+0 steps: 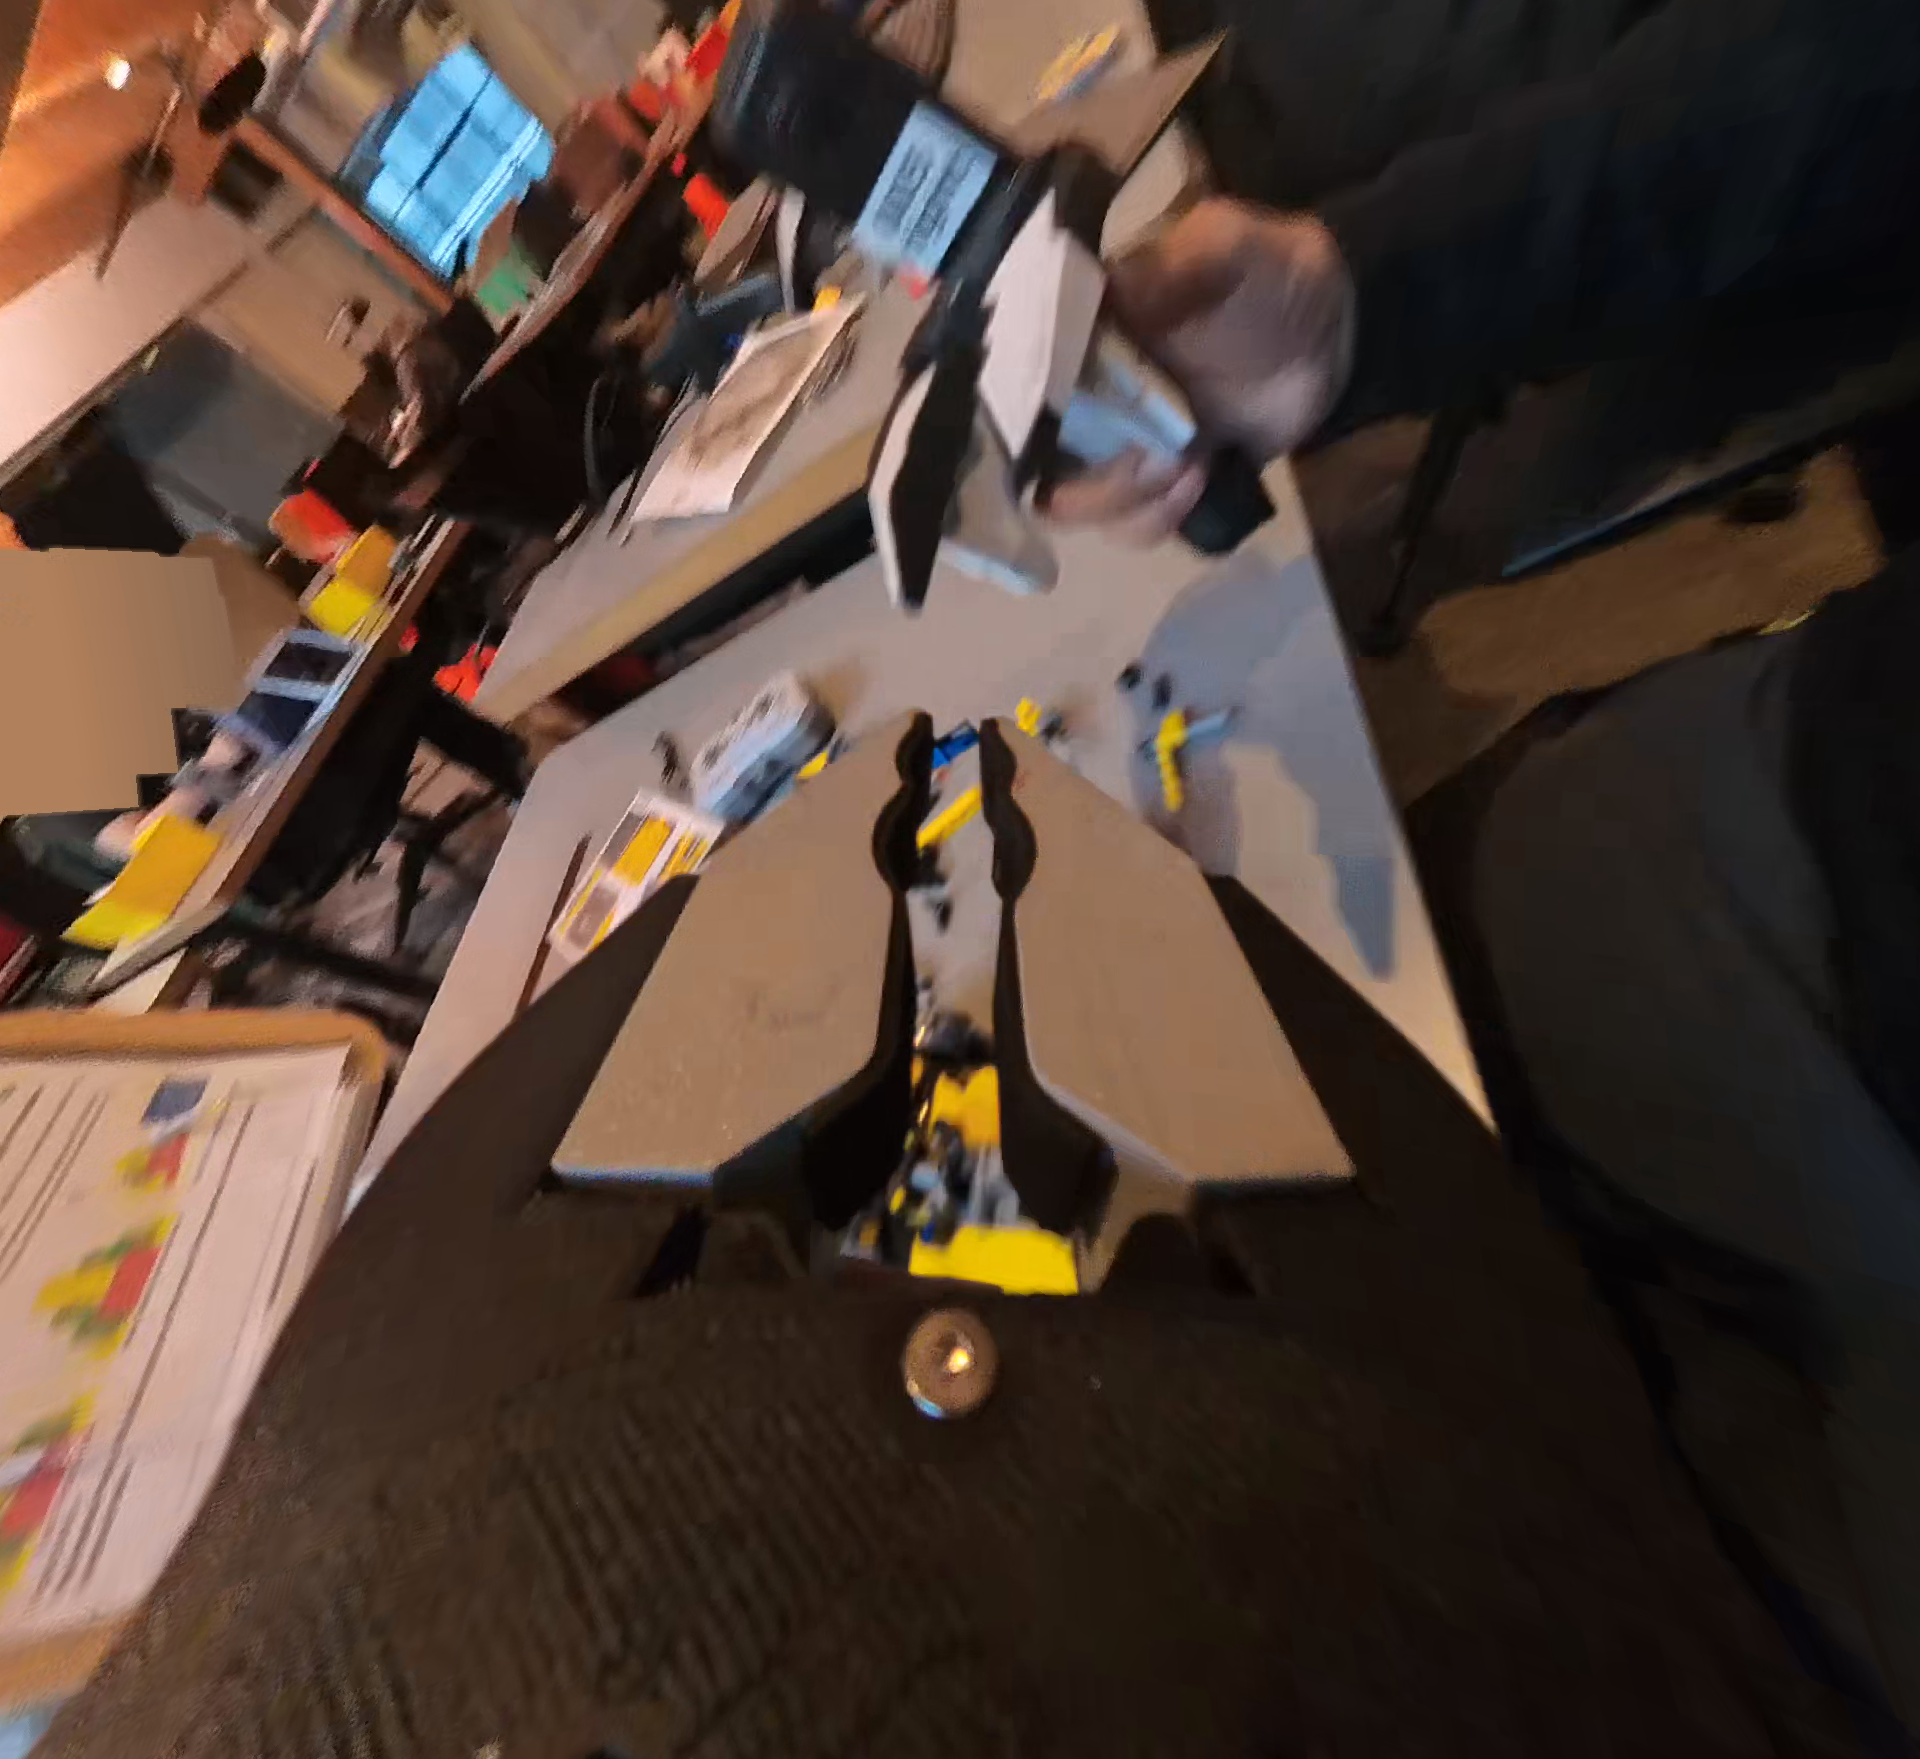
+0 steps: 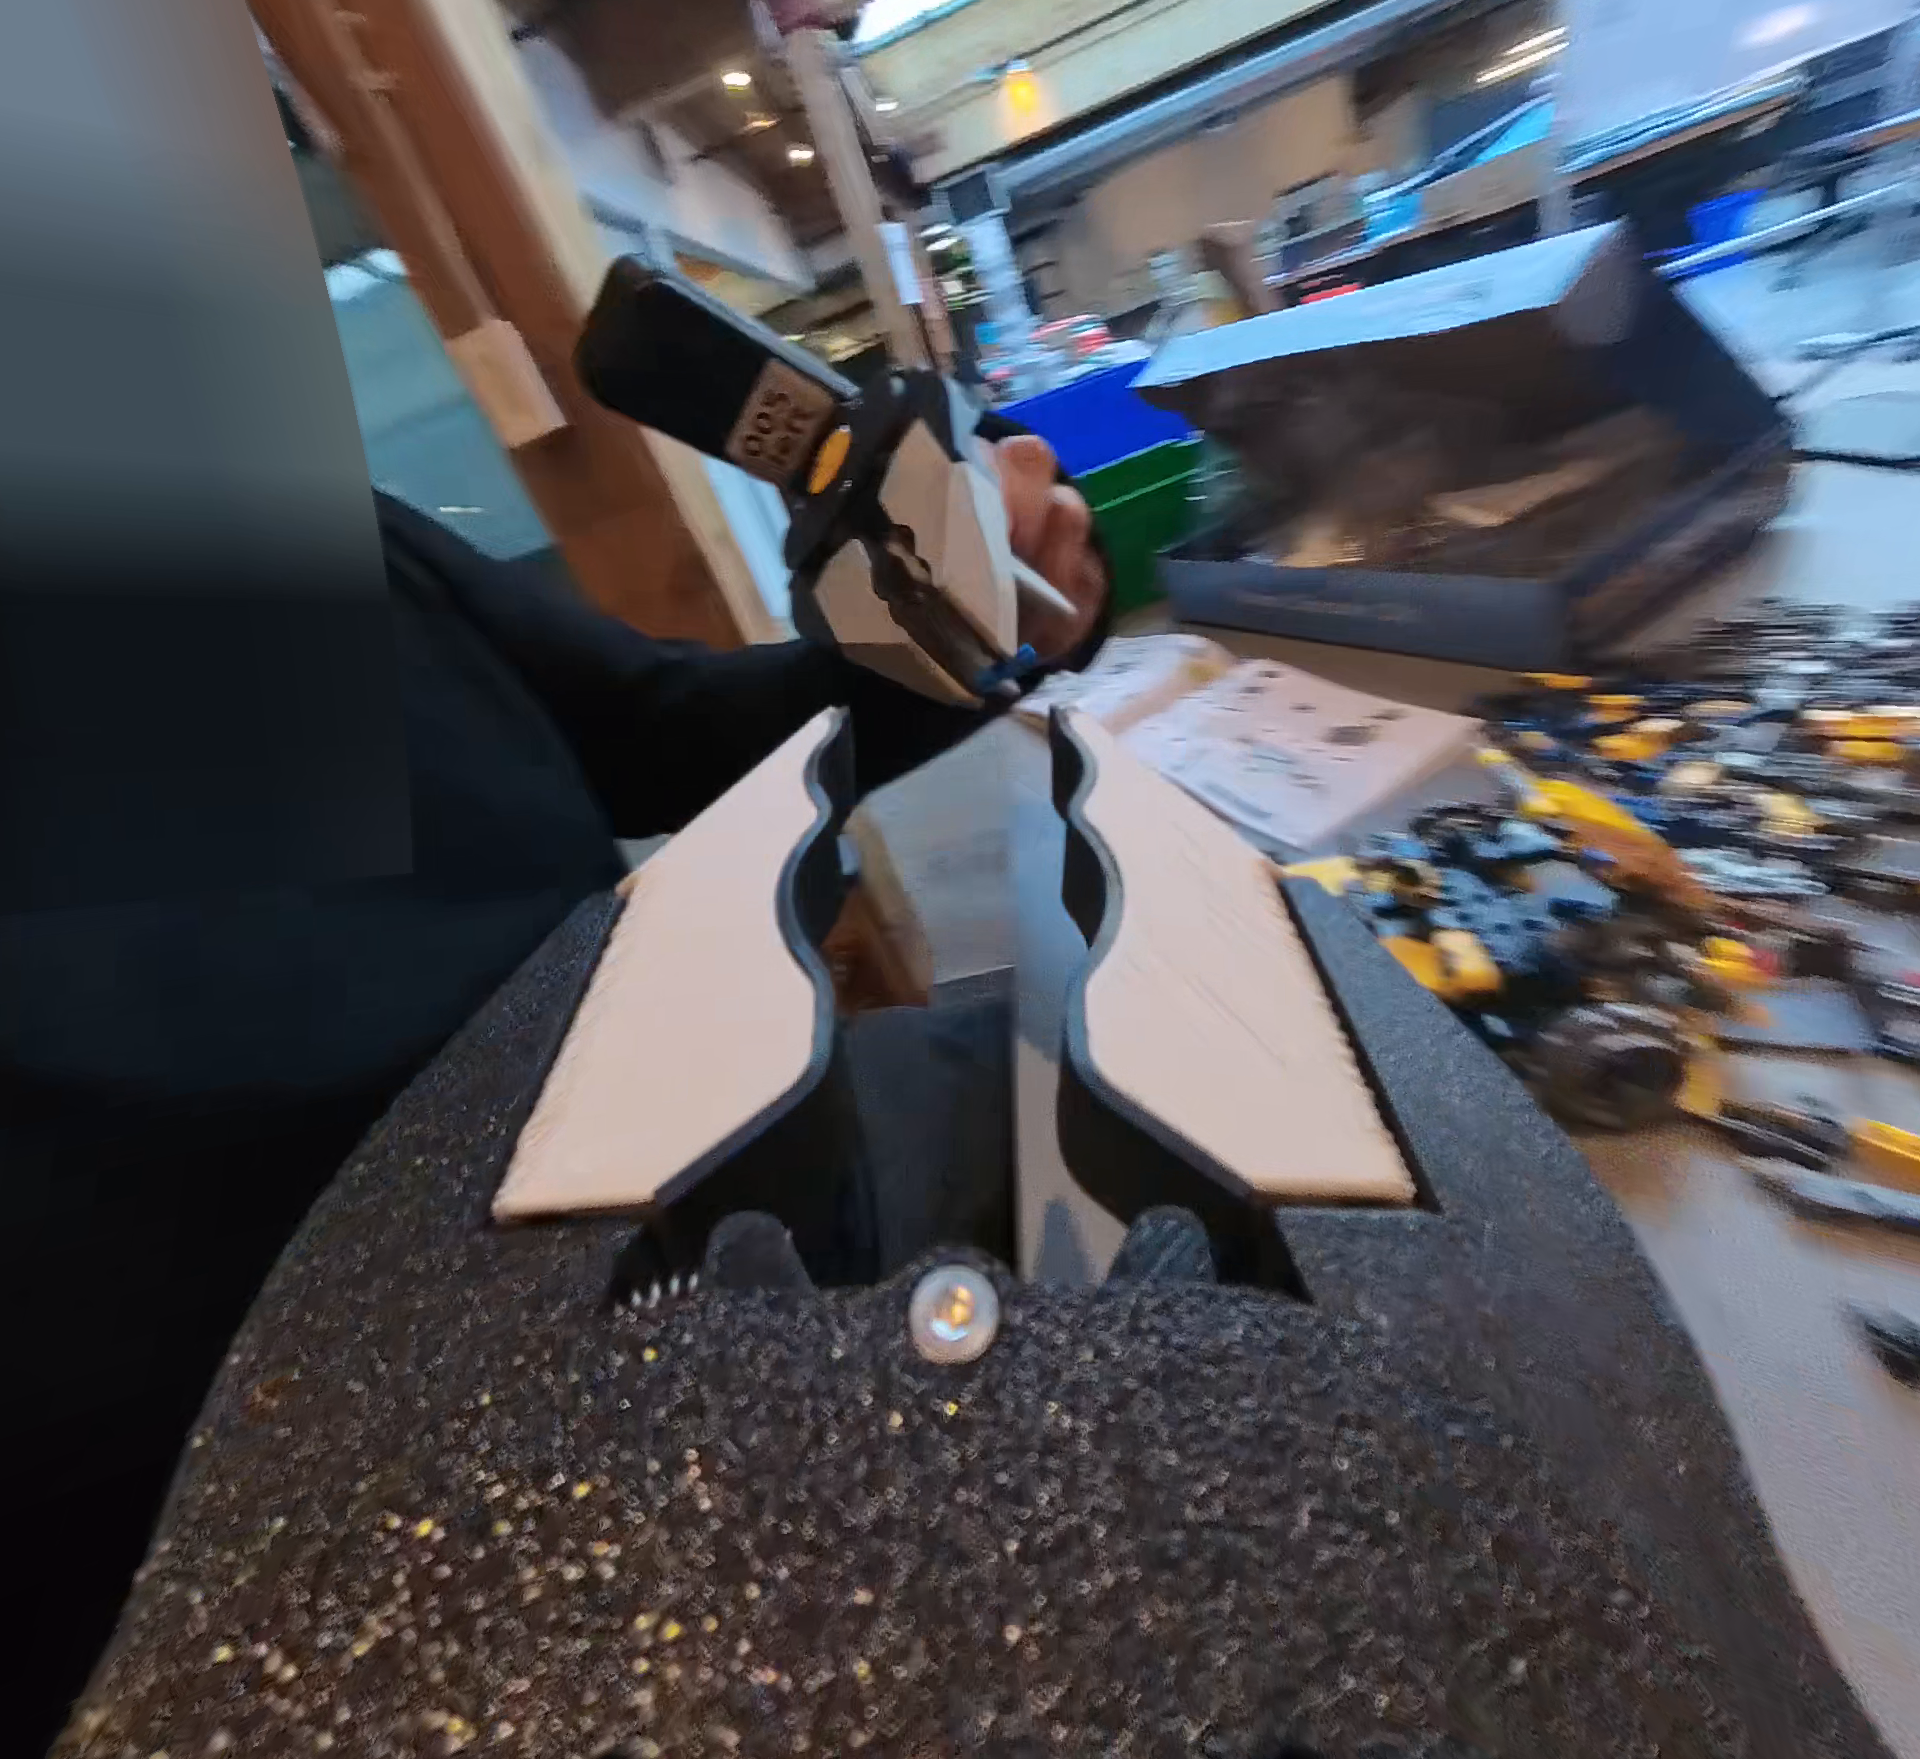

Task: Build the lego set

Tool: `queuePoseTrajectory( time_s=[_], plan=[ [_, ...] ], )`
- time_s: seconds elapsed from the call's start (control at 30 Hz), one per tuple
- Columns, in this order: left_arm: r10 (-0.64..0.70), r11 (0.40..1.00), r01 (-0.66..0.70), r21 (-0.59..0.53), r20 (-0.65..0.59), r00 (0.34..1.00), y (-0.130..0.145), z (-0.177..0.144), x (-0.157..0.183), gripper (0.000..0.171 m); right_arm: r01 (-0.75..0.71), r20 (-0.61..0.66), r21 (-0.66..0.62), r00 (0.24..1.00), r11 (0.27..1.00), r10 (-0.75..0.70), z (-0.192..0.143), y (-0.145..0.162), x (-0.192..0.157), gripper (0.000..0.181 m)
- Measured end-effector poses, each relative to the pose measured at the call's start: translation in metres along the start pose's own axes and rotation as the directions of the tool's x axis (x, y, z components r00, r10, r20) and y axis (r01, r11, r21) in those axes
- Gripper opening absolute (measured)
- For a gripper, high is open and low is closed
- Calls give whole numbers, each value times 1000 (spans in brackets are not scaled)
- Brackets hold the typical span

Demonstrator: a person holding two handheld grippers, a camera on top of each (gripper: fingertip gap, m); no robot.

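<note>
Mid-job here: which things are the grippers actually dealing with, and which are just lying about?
At the grippers:
- left gripper, closed on what looks like a small blue piece
- right gripper, open and empty, raised off the table

Lying about:
- pile of yellow and black pieces
- booklet
- open box

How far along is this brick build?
Done: a yellow-and-black assembly, blurred, looks partly built below the left gripper. In hand: that gripper appears shut on a small blue piece; the right gripper is open and empty. Left: many loose yellow and black pieces lie scattered beside the open booklet.
</note>
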State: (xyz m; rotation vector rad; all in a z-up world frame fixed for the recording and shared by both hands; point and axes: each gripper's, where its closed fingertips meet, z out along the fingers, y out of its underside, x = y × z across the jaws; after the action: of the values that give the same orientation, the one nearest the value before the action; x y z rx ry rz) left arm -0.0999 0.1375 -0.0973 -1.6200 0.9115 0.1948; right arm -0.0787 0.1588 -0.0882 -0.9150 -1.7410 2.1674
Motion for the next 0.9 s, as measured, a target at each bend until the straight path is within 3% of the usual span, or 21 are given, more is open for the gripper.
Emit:
queuePoseTrajectory(
  time_s=[0.17, 0.3, 0.7, 0.9],
  plan=[
    [10, 991, -1, 131, -70, 998, -34, 8, 22, 7, -96, 160, -63, 982, 993, 105, 17, 14, -34, 36],
    [70, 990, -63, 123, -55, 996, -39, 13, 32, 7, -300, 211, -116, 924, 947, 319, 22, 24, -39, 34],
    [172, 985, -172, -2, -30, 985, -23, 21, 38, 8, -406, 137, -129, 897, 905, 421, 20, 30, -25, 8],
    [87, 994, -82, -72, 60, 994, -13, 36, 28, 8, -416, 35, -108, 906, 903, 421, 11, 31, -5, 6]
  ],
)
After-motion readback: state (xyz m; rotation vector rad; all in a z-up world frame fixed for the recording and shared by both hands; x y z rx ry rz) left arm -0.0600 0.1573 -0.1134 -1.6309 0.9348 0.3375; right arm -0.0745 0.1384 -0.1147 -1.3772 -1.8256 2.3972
